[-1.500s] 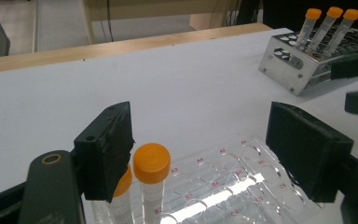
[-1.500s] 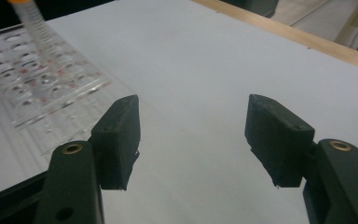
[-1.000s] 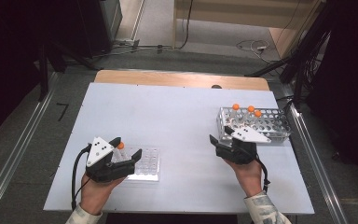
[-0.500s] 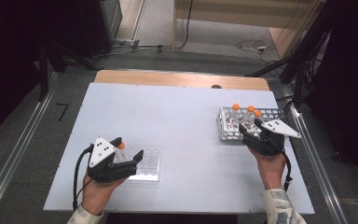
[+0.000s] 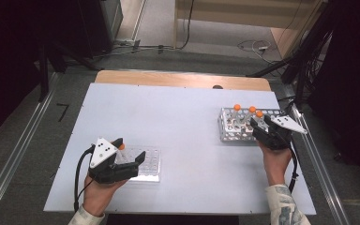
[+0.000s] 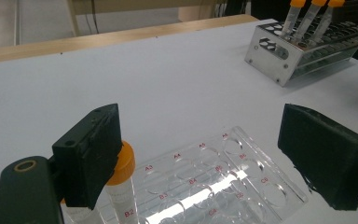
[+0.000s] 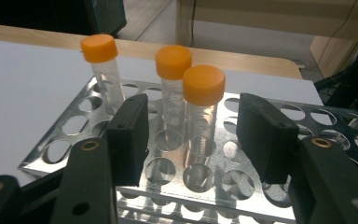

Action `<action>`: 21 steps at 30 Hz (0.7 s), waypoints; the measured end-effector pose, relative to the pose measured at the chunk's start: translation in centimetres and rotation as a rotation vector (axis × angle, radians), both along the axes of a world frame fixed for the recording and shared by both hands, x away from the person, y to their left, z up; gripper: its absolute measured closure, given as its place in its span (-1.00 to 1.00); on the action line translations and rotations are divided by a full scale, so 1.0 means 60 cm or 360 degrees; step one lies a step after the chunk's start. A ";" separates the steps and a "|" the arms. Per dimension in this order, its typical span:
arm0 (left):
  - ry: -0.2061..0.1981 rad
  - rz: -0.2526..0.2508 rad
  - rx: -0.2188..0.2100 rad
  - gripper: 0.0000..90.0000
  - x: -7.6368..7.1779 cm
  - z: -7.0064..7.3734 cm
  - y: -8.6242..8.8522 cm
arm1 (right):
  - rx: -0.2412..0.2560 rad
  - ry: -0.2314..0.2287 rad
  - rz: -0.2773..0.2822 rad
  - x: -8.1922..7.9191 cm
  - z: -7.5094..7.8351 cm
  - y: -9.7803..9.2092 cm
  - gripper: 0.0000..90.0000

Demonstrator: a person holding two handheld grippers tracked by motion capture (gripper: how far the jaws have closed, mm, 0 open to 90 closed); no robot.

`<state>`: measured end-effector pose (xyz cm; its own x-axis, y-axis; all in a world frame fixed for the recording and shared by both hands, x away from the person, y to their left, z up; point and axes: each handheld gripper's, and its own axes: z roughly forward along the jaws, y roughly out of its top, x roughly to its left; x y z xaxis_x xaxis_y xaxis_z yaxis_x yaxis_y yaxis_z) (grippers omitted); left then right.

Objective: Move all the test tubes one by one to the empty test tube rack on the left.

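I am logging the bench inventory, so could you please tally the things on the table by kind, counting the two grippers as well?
Orange-capped tubes: 4, with 3 standing in the metal rack and 1 beside the left gripper's jaw
Metal tube rack: 1
Clear well plate: 1
Grippers: 2, left and right, both open
Total: 8

Both grippers, left gripper (image 5: 124, 161) and right gripper (image 5: 261, 127), are black with grey three-cornered plates and black cables; the right sleeve (image 5: 284, 206) looks pale, perhaps patterned.
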<state>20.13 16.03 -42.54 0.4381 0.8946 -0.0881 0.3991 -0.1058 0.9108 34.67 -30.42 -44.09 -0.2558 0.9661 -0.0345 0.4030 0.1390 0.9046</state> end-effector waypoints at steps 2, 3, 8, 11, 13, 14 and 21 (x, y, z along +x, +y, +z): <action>-0.0003 0.0001 -0.0007 -0.69 0.000 0.000 0.000 | -0.0013 0.0004 -0.0016 0.007 -0.008 -0.001 0.04; -0.0006 0.0003 -0.0009 -0.69 -0.001 0.001 0.000 | -0.0023 0.0008 -0.0021 0.010 -0.011 -0.001 0.07; -0.0002 0.0001 -0.0005 -0.69 0.000 0.000 0.000 | -0.0028 0.0009 -0.0033 0.019 -0.020 -0.004 0.21; 0.0001 -0.0005 -0.0004 -0.68 -0.001 0.000 -0.001 | -0.0031 0.0014 -0.0024 0.024 -0.025 -0.005 0.29; -0.0002 -0.0005 -0.0004 -0.68 -0.001 0.000 -0.002 | -0.0026 0.0025 -0.0017 0.028 -0.028 -0.005 0.38; -0.0003 -0.0004 -0.0003 -0.68 -0.001 0.000 -0.002 | -0.0033 0.0023 -0.0015 0.029 -0.029 -0.006 0.42; -0.0002 -0.0003 -0.0005 -0.71 0.000 0.000 -0.001 | -0.0037 0.0010 0.0001 0.030 -0.028 -0.004 0.58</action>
<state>20.10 15.94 -42.53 0.4400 0.8934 -0.0906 0.3979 -0.1035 0.9116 36.45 -30.67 -45.79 -0.2566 0.9649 -0.0554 0.4088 0.1602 0.8985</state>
